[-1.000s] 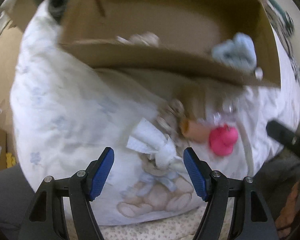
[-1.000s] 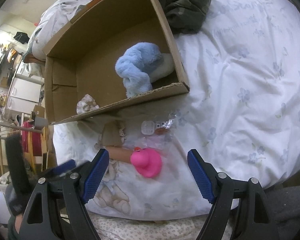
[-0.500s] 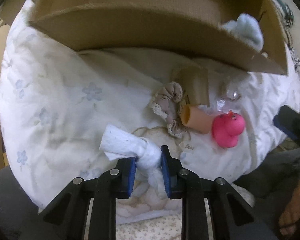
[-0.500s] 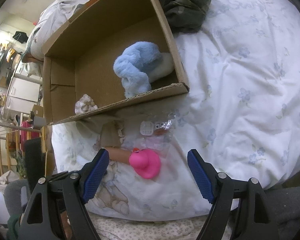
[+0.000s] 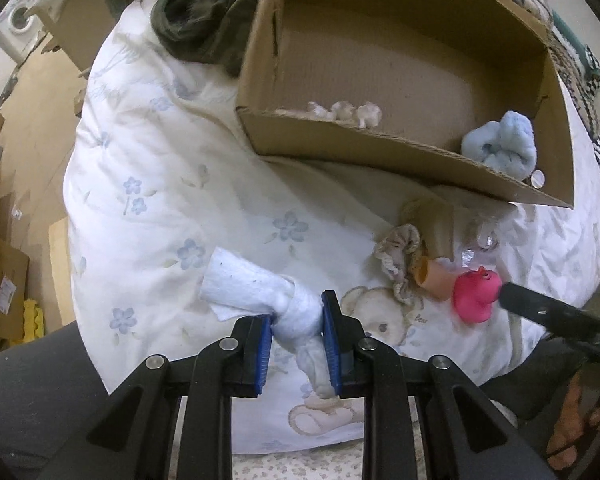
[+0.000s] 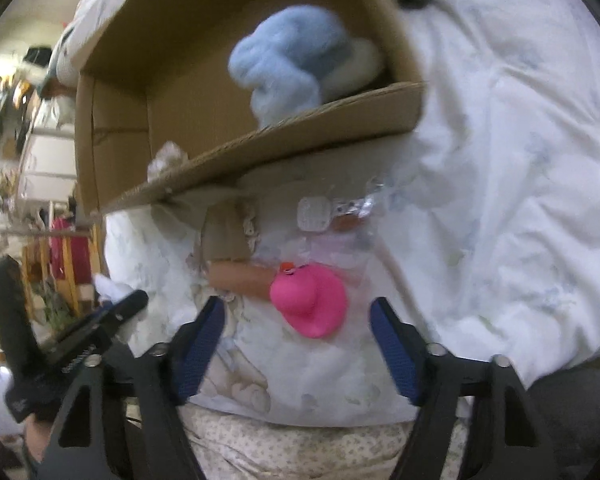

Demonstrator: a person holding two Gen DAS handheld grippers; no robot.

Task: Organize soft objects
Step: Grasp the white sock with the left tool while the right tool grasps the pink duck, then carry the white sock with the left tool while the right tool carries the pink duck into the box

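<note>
1. The left hand-held gripper [image 5: 297, 334] is squeezed tight on the knotted white cloth [image 5: 260, 300], just above the bed [image 5: 172, 184].
2. Lift it high enough to clear the front wall of the cardboard box [image 5: 380, 148].
3. Let go over a bare spot, away from the blue fluffy toy [image 5: 500, 146].
4. The right hand-held gripper [image 6: 296, 344] is wide open around the pink duck [image 6: 310, 300]; close it gently in the middle.

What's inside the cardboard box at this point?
Inside the cardboard box: a light blue plush item in one corner and a small whitish frilly piece by the near wall, which hides the floor directly behind it.
</note>
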